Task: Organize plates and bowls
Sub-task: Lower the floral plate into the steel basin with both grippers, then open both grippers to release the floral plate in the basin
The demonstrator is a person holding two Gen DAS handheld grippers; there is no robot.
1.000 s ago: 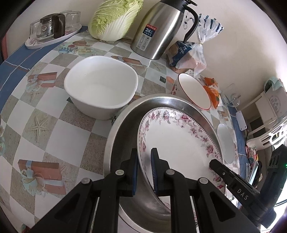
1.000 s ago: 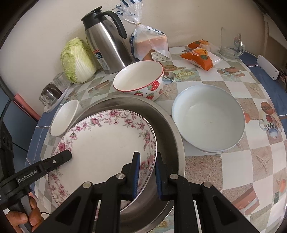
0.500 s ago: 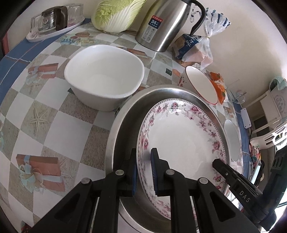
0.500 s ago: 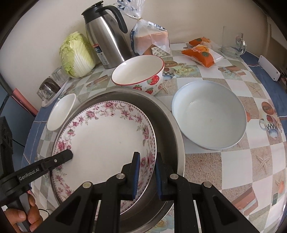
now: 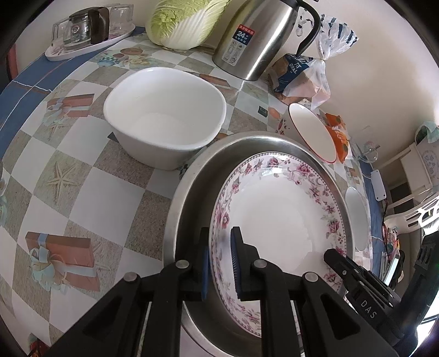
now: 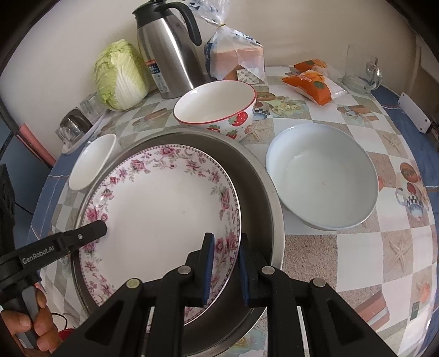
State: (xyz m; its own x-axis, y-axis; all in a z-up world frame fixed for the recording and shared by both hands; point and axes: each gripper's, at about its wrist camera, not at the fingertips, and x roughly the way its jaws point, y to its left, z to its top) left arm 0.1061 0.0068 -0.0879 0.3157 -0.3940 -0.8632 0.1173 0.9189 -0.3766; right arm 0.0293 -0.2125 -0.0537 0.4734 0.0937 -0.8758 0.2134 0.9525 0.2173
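Left wrist view. My left tongs [image 5: 219, 263] straddle the near-left rim of the floral plate [image 5: 279, 214]; the blue pads press the rim from both sides, so the plate is gripped. The plate lies inside the steel basin [image 5: 189, 197], tilted, with its far edge close to the basin wall. My right tongs [image 5: 354, 274] enter from the lower right, over the plate's opposite rim. Beside the basin to the left stands the deep white bowl [image 5: 164, 120]; beyond the basin stands the strawberry bowl [image 5: 312, 131], and a small white dish [image 5: 355, 217] rests at the basin's right edge. Along the wall: a cabbage [image 5: 186, 22], a steel thermos [image 5: 260, 35] and a bread bag [image 5: 304, 77].

Right wrist view. My right tongs [image 6: 223, 270] sit astride the plate's [image 6: 164, 214] near-right rim. Their jaws have just been opening a little; a narrow gap shows at the outer pad, so the hold here is released. My left tongs [image 6: 96, 229], with my hand [image 6: 30, 326] below, meet the rim at the left. A wide white bowl [image 6: 323, 175] sits apart to the right of the basin [image 6: 263, 181]; the strawberry bowl [image 6: 216, 109] touches its far side.
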